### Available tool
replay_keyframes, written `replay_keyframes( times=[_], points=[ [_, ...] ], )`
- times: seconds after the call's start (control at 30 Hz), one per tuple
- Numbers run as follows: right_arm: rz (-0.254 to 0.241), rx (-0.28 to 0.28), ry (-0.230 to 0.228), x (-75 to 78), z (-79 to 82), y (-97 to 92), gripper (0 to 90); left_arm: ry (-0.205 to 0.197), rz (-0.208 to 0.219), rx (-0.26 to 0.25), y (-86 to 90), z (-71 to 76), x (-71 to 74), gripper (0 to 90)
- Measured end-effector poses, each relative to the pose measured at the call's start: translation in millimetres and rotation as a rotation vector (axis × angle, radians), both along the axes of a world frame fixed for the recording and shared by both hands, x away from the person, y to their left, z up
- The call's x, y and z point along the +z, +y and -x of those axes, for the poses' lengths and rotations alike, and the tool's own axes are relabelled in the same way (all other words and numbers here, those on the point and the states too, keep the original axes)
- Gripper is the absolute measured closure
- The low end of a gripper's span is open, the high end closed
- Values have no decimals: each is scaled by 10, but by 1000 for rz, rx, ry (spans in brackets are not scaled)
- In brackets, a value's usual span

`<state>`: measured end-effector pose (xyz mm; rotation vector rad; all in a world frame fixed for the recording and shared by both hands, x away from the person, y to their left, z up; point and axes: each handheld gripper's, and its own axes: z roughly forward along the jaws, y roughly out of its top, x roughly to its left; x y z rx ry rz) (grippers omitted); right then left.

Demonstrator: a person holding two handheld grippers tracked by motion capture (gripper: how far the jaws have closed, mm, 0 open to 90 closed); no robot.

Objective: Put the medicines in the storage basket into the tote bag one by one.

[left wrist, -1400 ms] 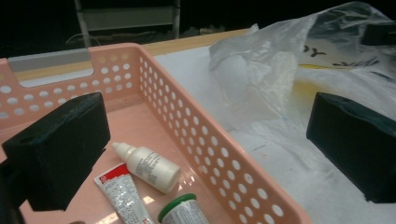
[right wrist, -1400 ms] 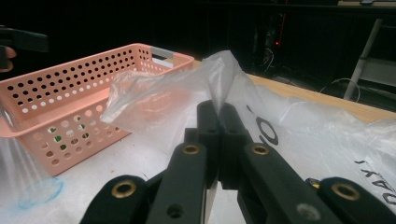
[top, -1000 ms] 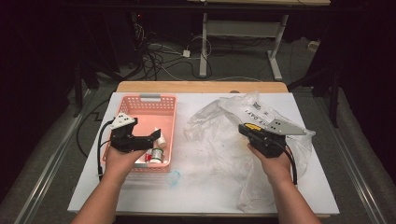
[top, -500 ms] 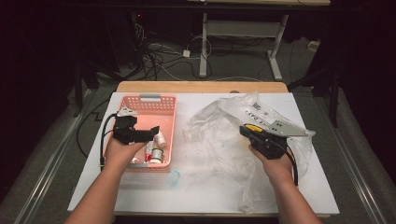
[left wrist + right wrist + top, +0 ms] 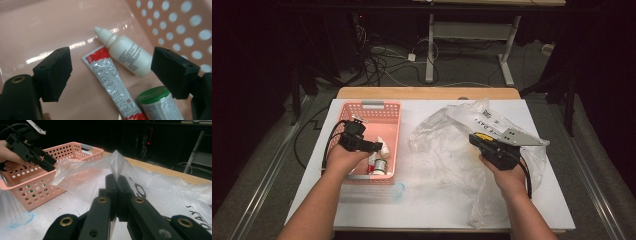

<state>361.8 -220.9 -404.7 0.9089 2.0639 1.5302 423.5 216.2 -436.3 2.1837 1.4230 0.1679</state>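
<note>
My left gripper (image 5: 377,146) hangs inside the pink basket (image 5: 372,106), pointing down at its floor. Its jaws are open and have just been closing. Between them, untouched, lie a white dropper bottle (image 5: 125,53) and a red-and-white tube (image 5: 110,80). A green-capped jar (image 5: 155,98) stands beside the tube. In the left gripper view my left gripper (image 5: 112,62) has both pads clear of these things. My right gripper (image 5: 474,137) is shut on a fold of the clear plastic bag (image 5: 447,135), and in its own view my right gripper (image 5: 116,180) pinches a raised peak of the film.
A clear cylinder with a blue end (image 5: 397,190) lies on the white table in front of the basket. The bag (image 5: 160,187) spreads over the table's right half. The basket (image 5: 37,185) stands left of it, with my left gripper (image 5: 50,163) above its rim.
My left gripper has dropped lower into the basket and its jaws have narrowed a little. The right gripper and the bag have stayed put.
</note>
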Motion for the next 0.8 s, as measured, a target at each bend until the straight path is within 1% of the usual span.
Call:
replay_keyframes(
  times=[0.03,0.07,0.13,0.17,0.2,0.23,0.33,0.37,0.4,0.47,0.53,0.63,0.7,0.73,0.77,0.8],
  points=[
    [0,0,0,0,0,0,900,14,-21,-12,-10,-13,-13,169],
    [-1,-4,0,6,2,-8,900,38,-38,-7,-3,-39,-36,195],
    [-4,-3,-3,8,-1,-11,900,64,-36,5,18,-61,-56,209],
    [-3,-5,-4,11,2,-11,900,79,-28,4,23,-69,-67,220],
    [-4,-5,-3,14,5,-10,900,79,-28,4,23,-69,-67,233],
    [-4,-4,-5,16,6,-9,900,111,-25,2,18,-86,-89,234],
    [-5,-4,-9,27,9,-14,900,158,-48,-15,-15,-110,-111,245],
    [-6,-4,-11,30,9,-17,900,158,-48,-15,-15,-110,-111,254],
    [-6,-4,-11,30,9,-17,900,169,-58,-21,-30,-116,-116,254],
    [-9,-6,-12,38,15,-23,900,204,-79,-25,-58,-143,-118,282],
    [-9,-7,-13,42,18,-25,900,226,-89,-25,-79,-158,-122,319],
    [-9,-8,-16,44,18,-26,900,267,-100,-17,-104,-182,-144,336],
    [-8,-7,-16,44,19,-25,900,282,-111,-12,-115,-193,-156,358],
    [-8,-7,-16,43,19,-24,900,282,-111,-12,-115,-193,-156,377],
    [-8,-9,-14,43,21,-23,900,301,-121,-8,-127,-202,-170,389],
    [-7,-9,-12,43,21,-22,900,301,-121,-8,-127,-202,-170,398]
  ],
)
